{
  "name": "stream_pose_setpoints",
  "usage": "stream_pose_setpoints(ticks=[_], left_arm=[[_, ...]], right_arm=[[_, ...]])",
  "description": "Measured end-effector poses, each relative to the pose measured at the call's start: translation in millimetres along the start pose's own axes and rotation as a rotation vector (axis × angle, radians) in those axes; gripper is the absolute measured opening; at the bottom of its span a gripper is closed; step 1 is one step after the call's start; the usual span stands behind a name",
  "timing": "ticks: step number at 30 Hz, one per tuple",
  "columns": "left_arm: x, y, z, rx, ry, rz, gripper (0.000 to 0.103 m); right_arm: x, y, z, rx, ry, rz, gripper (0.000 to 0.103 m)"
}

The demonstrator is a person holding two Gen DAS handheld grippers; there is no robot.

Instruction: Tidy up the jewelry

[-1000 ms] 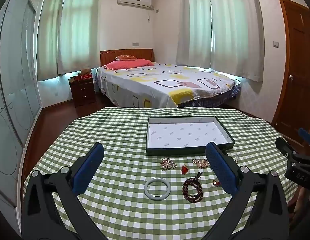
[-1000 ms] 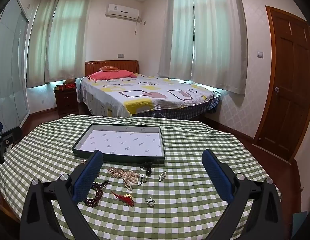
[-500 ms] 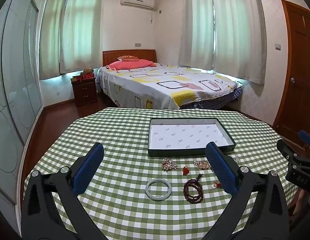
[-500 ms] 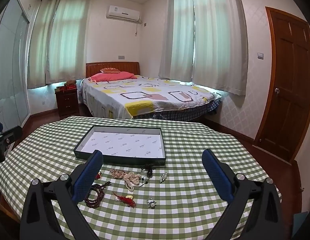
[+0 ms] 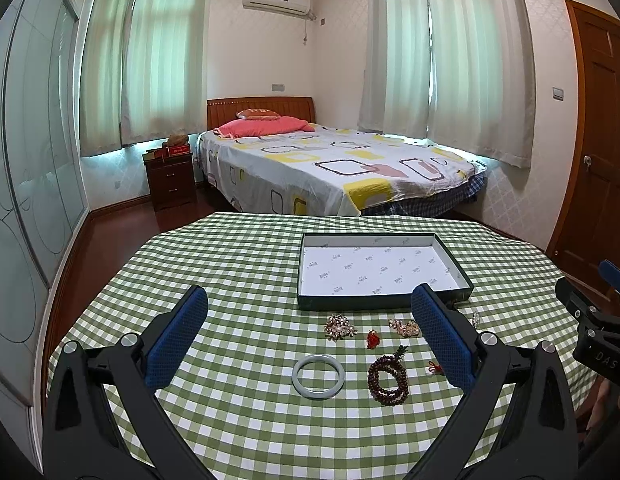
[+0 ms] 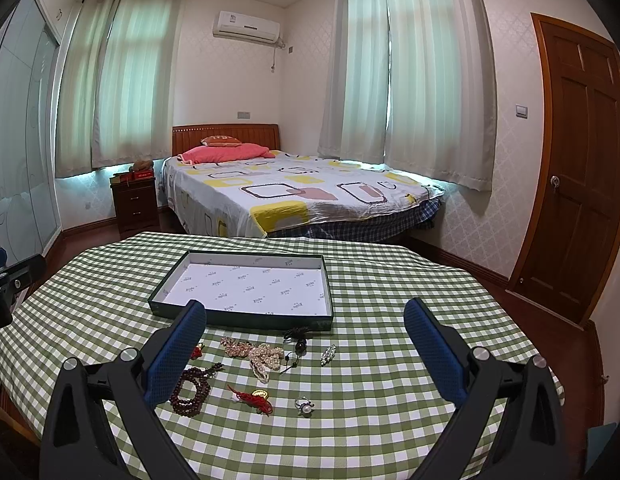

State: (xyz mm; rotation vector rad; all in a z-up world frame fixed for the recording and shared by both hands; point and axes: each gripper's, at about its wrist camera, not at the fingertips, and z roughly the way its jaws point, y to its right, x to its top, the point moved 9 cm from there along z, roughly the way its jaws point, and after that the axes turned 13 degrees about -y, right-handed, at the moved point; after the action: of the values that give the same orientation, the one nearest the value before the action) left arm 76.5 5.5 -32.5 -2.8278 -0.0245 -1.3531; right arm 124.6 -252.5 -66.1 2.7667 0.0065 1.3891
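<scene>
An empty dark-rimmed box (image 5: 383,303) with a white lining sits on the green checked tablecloth (image 5: 238,280); it also shows in the right wrist view (image 6: 246,315). In front of it lie a pale jade bangle (image 5: 318,371), a brown bead bracelet (image 5: 387,380), a red charm (image 5: 373,339) and a sparkly brooch (image 5: 339,327). The right wrist view shows the bead bracelet (image 6: 191,390), a pearl string (image 6: 262,357), a red knot charm (image 6: 252,397), a ring (image 6: 304,406) and a small clip (image 6: 328,354). My left gripper (image 5: 310,344) and right gripper (image 6: 306,352) are open, empty, above the table.
A bed (image 5: 329,168) stands behind the table, with a dark nightstand (image 5: 170,180) to its left. A wooden door (image 6: 581,168) is on the right. The table's far edge drops to a dark wood floor (image 5: 122,232).
Both grippers have drifted slightly, so the table and jewelry sit a little lower in both views. The jaws stay open. Nothing on the table has moved.
</scene>
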Motion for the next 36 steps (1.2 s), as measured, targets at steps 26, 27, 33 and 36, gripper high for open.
stream_pose_setpoints(ticks=[26, 27, 33, 36], left_arm=[[-2.5, 0.1, 0.8, -0.002, -0.003, -0.002, 0.099], [-2.5, 0.0, 1.0, -0.001, -0.002, -0.001, 0.099], [-2.6, 0.0, 1.1, -0.002, -0.002, -0.002, 0.099], [-2.7, 0.0, 1.1, -0.001, -0.002, -0.001, 0.099]], right_arm=[[-8.5, 0.5, -4.3, 0.001, 0.008, -0.001, 0.097], [-8.3, 0.5, -4.3, 0.001, 0.008, 0.000, 0.097], [-8.2, 0.3, -4.1, 0.001, 0.008, 0.000, 0.097], [-7.9, 0.0, -4.0, 0.001, 0.008, -0.001, 0.097]])
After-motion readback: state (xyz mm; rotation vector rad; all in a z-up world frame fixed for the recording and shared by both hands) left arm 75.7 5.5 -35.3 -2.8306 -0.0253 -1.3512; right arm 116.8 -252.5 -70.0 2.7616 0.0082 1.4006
